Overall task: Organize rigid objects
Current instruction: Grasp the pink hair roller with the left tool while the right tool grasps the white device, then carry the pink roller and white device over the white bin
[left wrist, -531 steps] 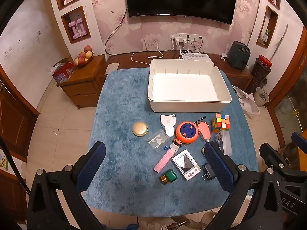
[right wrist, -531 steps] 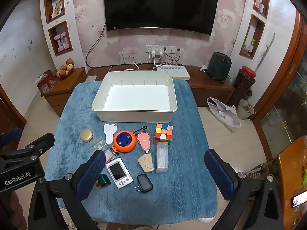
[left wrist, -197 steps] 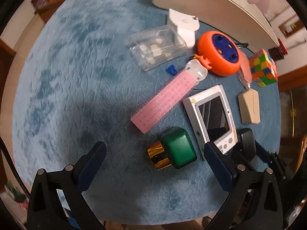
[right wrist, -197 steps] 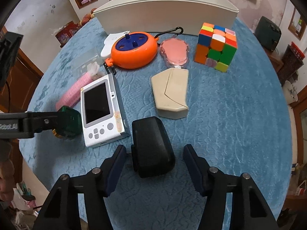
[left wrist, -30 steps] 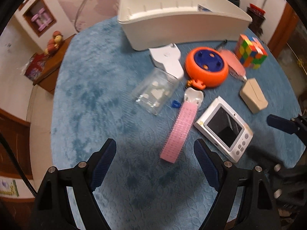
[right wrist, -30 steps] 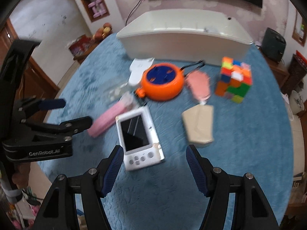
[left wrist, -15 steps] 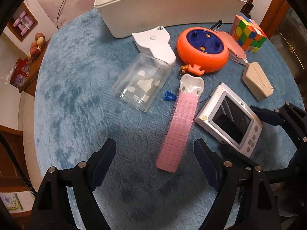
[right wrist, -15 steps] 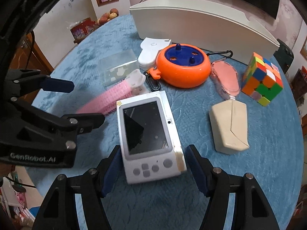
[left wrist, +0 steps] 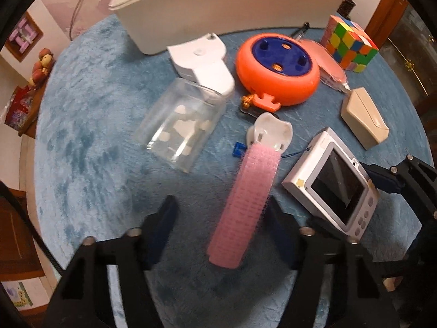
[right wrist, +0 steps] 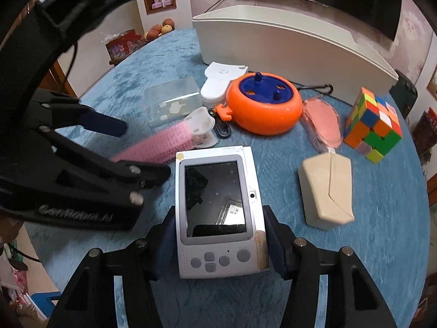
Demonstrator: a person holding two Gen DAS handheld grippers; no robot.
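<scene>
A pink hair roller (left wrist: 243,205) with a white clip end lies on the blue cloth between the fingers of my left gripper (left wrist: 220,201). Its jaws are closing; the left pad still stands clear of the roller. A white handheld game device (right wrist: 218,213) lies screen up between the fingers of my right gripper (right wrist: 218,214). Those jaws are closing too, and both pads sit against the device's long sides. The left gripper (right wrist: 142,151) also shows in the right wrist view, straddling the roller (right wrist: 161,142). The device (left wrist: 333,188) lies just right of the roller.
A white bin (left wrist: 218,8) stands at the back. In front of it lie a white flat gadget (left wrist: 202,60), a clear box (left wrist: 183,128), an orange reel (left wrist: 275,71), a pink pouch (right wrist: 325,123), a colour cube (right wrist: 374,125) and a beige case (right wrist: 325,191).
Both grippers have come down closer to the table. The left jaws have narrowed around the pink roller. The right jaws have closed in against the sides of the game device.
</scene>
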